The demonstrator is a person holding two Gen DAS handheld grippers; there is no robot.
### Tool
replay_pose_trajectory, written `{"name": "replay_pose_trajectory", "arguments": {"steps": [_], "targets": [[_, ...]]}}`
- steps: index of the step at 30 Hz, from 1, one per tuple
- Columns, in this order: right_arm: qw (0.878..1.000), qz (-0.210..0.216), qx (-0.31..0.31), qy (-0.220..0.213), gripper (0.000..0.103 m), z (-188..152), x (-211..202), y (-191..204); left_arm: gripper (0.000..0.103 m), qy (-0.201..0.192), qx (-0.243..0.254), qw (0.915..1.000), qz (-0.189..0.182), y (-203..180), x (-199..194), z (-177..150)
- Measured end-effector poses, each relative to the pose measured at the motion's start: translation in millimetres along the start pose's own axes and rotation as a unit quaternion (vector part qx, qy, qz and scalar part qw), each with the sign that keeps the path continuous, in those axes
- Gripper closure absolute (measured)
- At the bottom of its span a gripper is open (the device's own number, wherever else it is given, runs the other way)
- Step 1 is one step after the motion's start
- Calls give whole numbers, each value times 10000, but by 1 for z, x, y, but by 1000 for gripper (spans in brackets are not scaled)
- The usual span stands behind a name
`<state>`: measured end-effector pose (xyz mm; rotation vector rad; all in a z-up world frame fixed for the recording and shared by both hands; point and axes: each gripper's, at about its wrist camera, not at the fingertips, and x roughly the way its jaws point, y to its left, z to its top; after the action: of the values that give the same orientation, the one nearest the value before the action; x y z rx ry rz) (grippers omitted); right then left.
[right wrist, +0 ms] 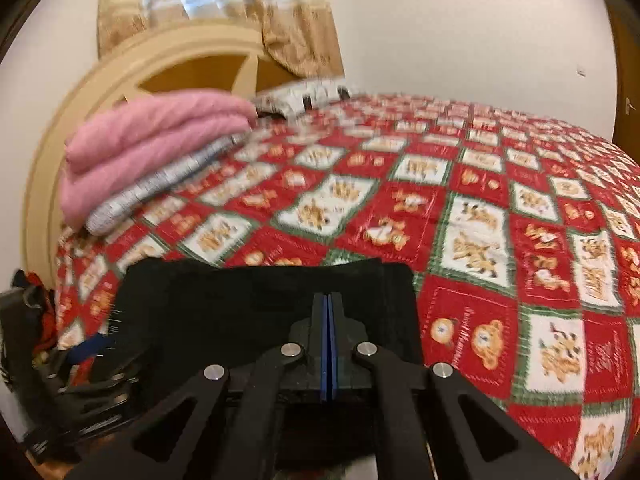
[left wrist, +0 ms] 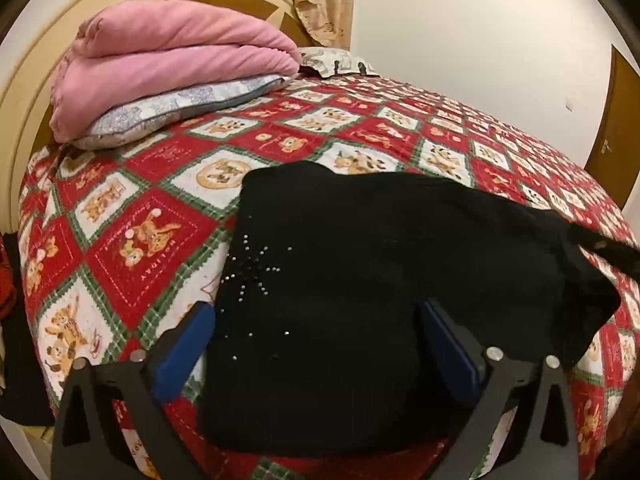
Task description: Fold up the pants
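Note:
Black pants (left wrist: pixel 340 260) lie folded into a compact stack on the red patterned bedspread (left wrist: pixel 152 216), with small rhinestones on the left part. My left gripper (left wrist: pixel 316 324) is open wide and straddles the near part of the stack, its blue pads (left wrist: pixel 186 344) apart from the fabric on the left side. In the right wrist view the pants (right wrist: pixel 224 300) sit just ahead. My right gripper (right wrist: pixel 328 300) hangs over them, shut, pads pressed together with no cloth showing between them. The left gripper (right wrist: pixel 90 350) appears blurred at lower left.
A folded pink blanket (left wrist: pixel 168 64) rests on a grey pillow (left wrist: pixel 160 116) by the cream headboard (left wrist: pixel 24 92). A second pillow (left wrist: pixel 336 60) lies further back. The bedspread (right wrist: pixel 500 240) stretches wide to the right. Curtain (left wrist: pixel 324 0) and a brown door (left wrist: pixel 608 128) stand behind.

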<state>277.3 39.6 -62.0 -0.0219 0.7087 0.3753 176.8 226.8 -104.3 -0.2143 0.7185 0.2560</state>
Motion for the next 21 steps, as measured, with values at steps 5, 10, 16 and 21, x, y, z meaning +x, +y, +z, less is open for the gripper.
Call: {"name": "replay_pose_trajectory", "arguments": {"steps": [5, 10, 16, 21], "targets": [[9986, 194, 399, 285, 102, -3, 37, -15, 0, 18, -32, 10000, -78, 1, 2, 0], [9986, 214, 468, 142, 102, -7, 34, -15, 0, -14, -54, 9999, -91, 2, 3, -2], [9986, 134, 500, 105, 100, -16, -4, -4, 0, 127, -127, 9998, -89, 3, 0, -1], [9988, 269, 349, 200, 65, -40, -30, 9, 0, 276, -138, 9995, -13, 1, -15, -4]]}}
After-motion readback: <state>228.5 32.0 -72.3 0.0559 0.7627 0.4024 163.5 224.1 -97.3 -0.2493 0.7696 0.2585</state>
